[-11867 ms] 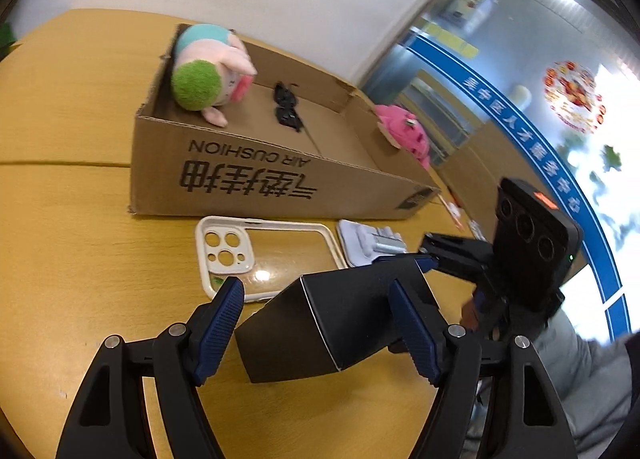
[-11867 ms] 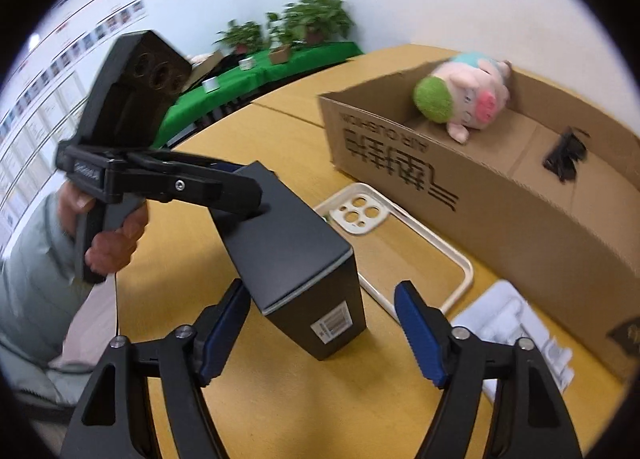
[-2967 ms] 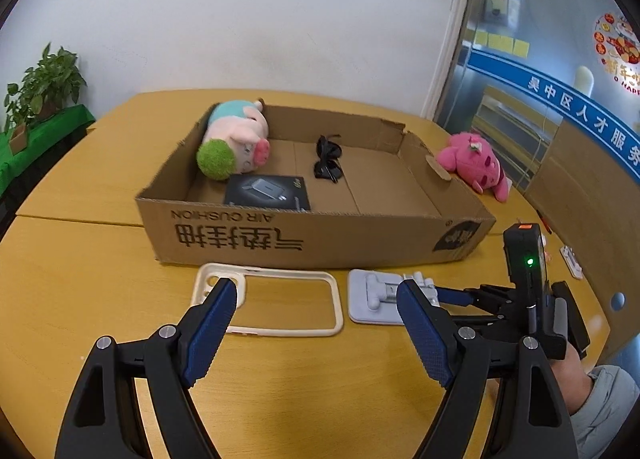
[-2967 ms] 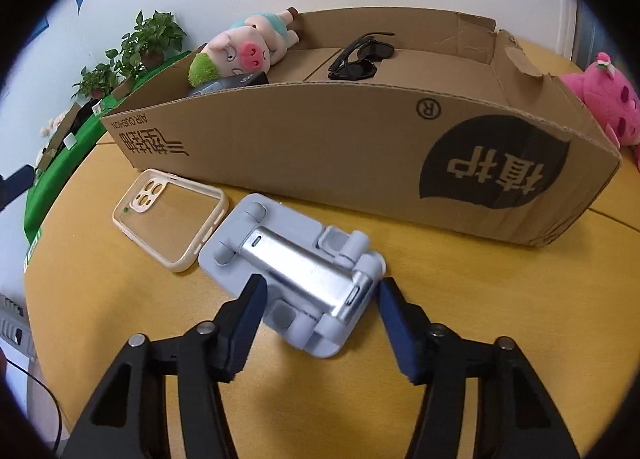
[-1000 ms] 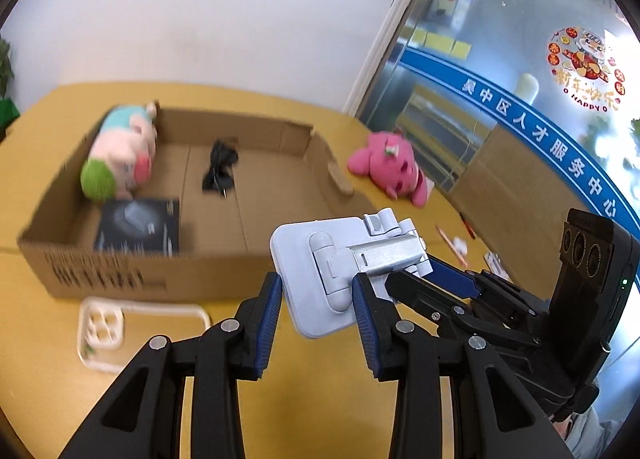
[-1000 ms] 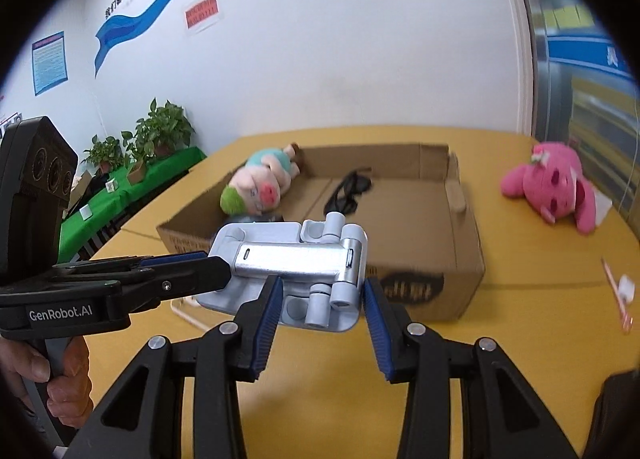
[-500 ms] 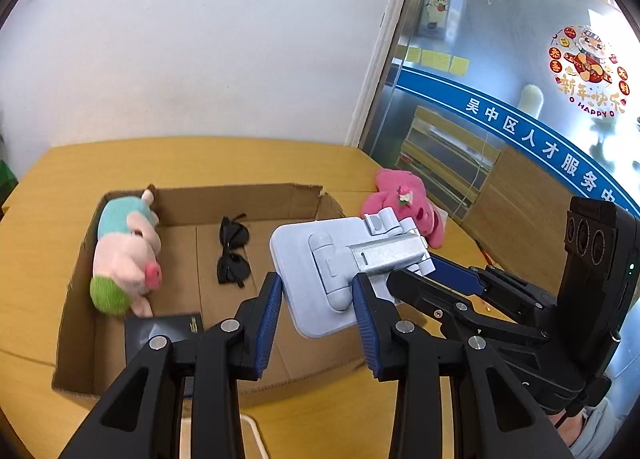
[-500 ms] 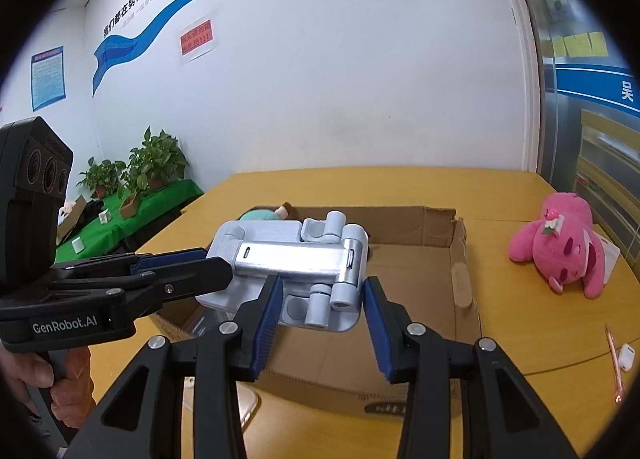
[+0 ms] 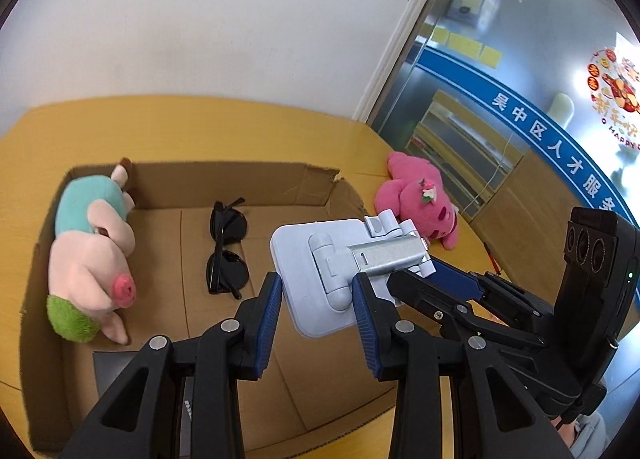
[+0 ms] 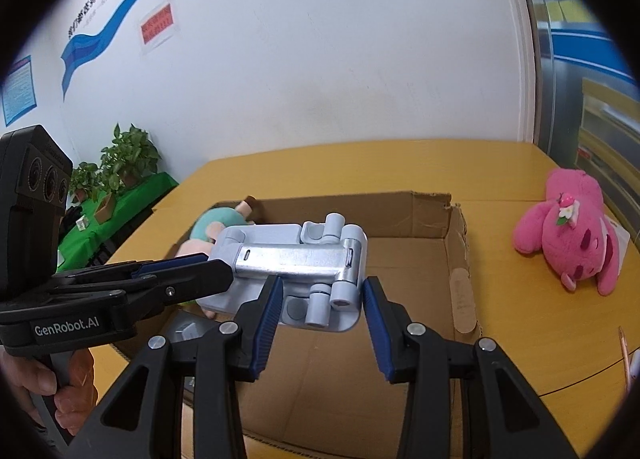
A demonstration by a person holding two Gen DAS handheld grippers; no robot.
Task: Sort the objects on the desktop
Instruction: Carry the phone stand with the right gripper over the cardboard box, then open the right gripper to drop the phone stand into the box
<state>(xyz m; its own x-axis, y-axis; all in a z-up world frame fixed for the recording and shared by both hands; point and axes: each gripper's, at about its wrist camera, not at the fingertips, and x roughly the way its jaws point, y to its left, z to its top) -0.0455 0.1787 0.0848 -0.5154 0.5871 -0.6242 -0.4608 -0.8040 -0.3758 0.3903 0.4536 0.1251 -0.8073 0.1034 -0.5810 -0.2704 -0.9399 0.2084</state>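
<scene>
A pale grey folding phone stand [image 9: 320, 255] with a silver hinge bar [image 10: 296, 255] hangs in the air over the open cardboard box [image 9: 240, 175]. My left gripper [image 9: 318, 291] is shut on its flat base end. My right gripper [image 10: 322, 295] is shut on its hinged end and enters the left wrist view from the right [image 9: 408, 279]. In the right wrist view the left gripper [image 10: 212, 271] comes in from the left, with a person's hand [image 10: 40, 379] on its handle. The stand hides part of the box floor.
In the box lie a pig plush [image 9: 92, 251], black sunglasses [image 9: 226, 247] and a black flat box [image 9: 112, 363]. A pink plush [image 10: 572, 243] lies on the yellow table right of the box, a pen [image 10: 624, 347] nearer. Potted plants [image 10: 120, 163] stand far left.
Both grippers have carried the phone stand forward, from in front of the box to above its inside. The grip on the stand looks the same.
</scene>
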